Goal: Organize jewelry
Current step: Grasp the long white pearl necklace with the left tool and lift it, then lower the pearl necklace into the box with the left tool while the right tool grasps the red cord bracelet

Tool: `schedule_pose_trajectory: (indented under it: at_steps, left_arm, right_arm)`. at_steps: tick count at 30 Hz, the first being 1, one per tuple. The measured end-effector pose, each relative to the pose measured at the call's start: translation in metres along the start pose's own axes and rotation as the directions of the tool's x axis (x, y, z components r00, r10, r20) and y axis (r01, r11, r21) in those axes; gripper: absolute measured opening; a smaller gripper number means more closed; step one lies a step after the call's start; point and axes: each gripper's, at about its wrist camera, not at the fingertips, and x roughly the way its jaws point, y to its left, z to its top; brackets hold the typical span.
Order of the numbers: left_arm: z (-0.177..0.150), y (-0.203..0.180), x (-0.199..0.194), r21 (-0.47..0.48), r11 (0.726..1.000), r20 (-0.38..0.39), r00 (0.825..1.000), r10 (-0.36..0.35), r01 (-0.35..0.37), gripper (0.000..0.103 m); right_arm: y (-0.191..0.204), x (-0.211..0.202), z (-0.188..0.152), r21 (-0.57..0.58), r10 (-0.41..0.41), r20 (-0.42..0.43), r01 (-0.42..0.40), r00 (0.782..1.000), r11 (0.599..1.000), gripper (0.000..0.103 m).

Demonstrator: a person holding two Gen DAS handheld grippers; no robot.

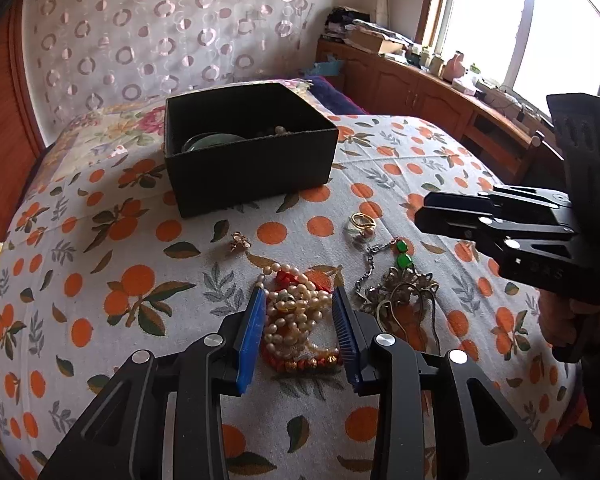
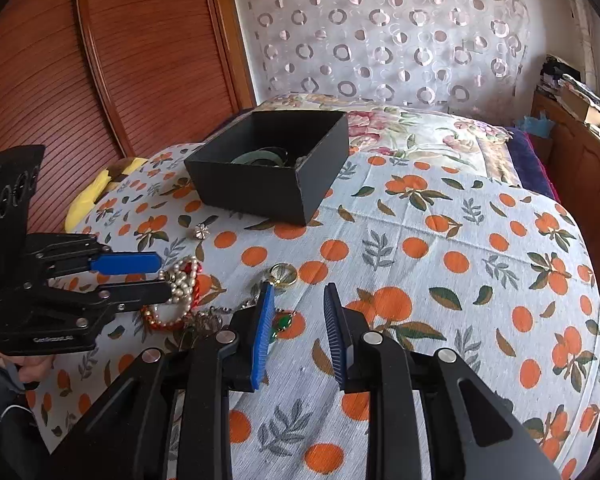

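Your left gripper [image 1: 300,312] is spread wide with the pearls [image 1: 296,320] sitting right between the two blue pads [image 1: 250,340]. The heap lies on the bedspread [image 1: 120,240] inside the gap, and I can't tell if either pad is touching it yet. There's a red bead strand tangled in with it.

Just right of that pile you've got the silver hairpin [image 1: 406,292], the green-stone chain [image 1: 402,254] and, a bit further out toward the box [image 1: 252,172], the rings [image 1: 362,224]. A small earring [image 1: 240,240] lies on its own to the left, between pearls and box. The box stands well apart from the pile, with a greenish bangle [image 1: 210,142] and some beads already in it.

Your right gripper [image 2: 300,304] is open wide too, holding nothing, hovering over plain cloth. The rings [image 2: 283,274] are just off its left pad tip and the green stones [image 2: 284,324] peek out beside that pad, outside the gap.
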Motion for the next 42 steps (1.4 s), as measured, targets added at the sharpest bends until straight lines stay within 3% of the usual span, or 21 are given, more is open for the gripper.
schedule_pose_trajectory:
  at_steps: [3, 5, 9, 18, 30, 42]
  left_arm:
    - [0.001, -0.001, 0.003, 0.009, 1.000, 0.001, 1.000, 0.000, 0.000, 0.032]
    - [0.000, -0.001, 0.003, 0.006, 1.000, 0.004, 1.000, -0.003, 0.003, 0.014]
    - [0.000, -0.001, -0.001, 0.008, 1.000, 0.020, 1.000, -0.012, 0.012, 0.004]
    - [0.016, 0.001, -0.040, -0.014, 1.000, 0.129, 0.992, -0.009, 0.011, 0.004]
    - [0.049, 0.008, -0.100, -0.018, 0.999, 0.288, 0.957, 0.035, -0.031, 0.004]
    - [0.057, 0.037, -0.138, -0.063, 0.994, 0.369, 0.923, 0.105, -0.088, 0.004]
  right_arm:
    - [0.000, -0.002, -0.003, 0.001, 0.004, 0.000, -0.004, 1.000, 1.000, 0.028]
    - [0.000, -0.002, -0.004, 0.002, 0.005, -0.001, -0.005, 1.000, 1.000, 0.028]
    - [0.001, -0.002, -0.009, -0.001, 0.012, -0.012, -0.012, 1.000, 1.000, 0.028]
    - [0.009, -0.004, -0.014, -0.006, 0.023, -0.014, -0.023, 1.000, 1.000, 0.028]
    - [0.041, -0.005, -0.008, -0.038, 0.091, -0.004, -0.091, 0.996, 0.995, 0.028]
    - [0.094, 0.025, 0.004, -0.141, 0.160, -0.087, -0.171, 0.983, 0.975, 0.028]
